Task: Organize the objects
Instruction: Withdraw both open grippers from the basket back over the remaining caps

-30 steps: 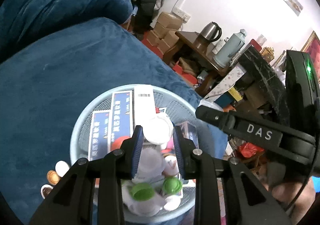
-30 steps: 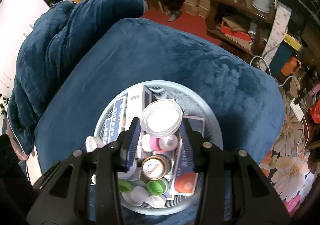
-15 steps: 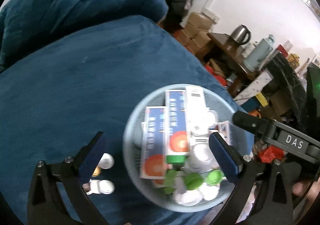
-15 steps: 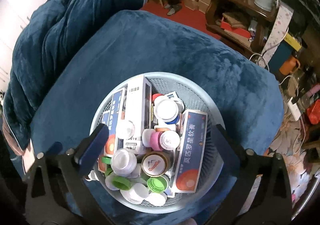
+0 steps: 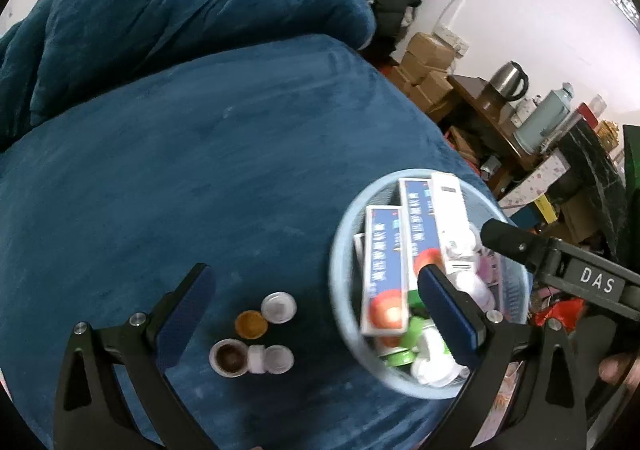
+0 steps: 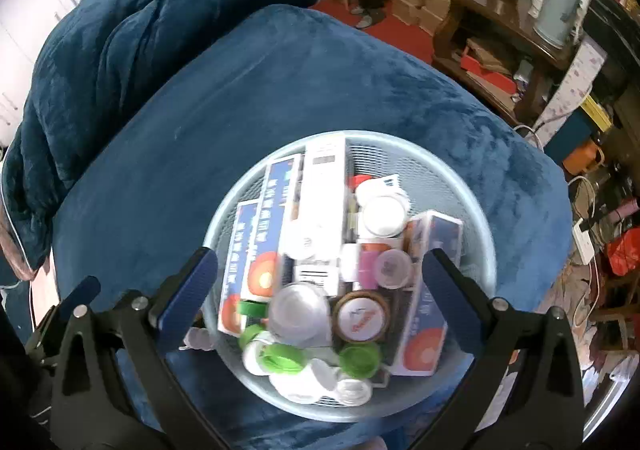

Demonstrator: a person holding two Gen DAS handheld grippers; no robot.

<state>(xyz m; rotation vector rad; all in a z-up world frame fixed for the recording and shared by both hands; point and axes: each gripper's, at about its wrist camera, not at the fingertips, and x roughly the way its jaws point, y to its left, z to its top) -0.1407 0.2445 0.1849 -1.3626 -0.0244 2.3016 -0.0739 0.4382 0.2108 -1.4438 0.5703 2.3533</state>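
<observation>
Now both claws have just sprung wide and hold nothing: the left gripper [image 5: 316,304] has slid off the light-blue basket [image 5: 340,250] toward loose jars [image 5: 256,334] on the blue blanket [image 5: 180,169]. Only the right gripper [image 6: 320,282] view shows the whole basket [image 6: 472,209], crammed with boxes [image 6: 256,250] and a brown-rimmed jar [image 6: 362,316].

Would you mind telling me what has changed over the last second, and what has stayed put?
Both grippers' jaws have just been opening: the left gripper and right gripper each released a small jar into the basket and now stand wide open, holding nothing. The left one swung sideways off the basket toward the small pots on the blue blanket. The basket, boxes and pots stayed put.
</observation>
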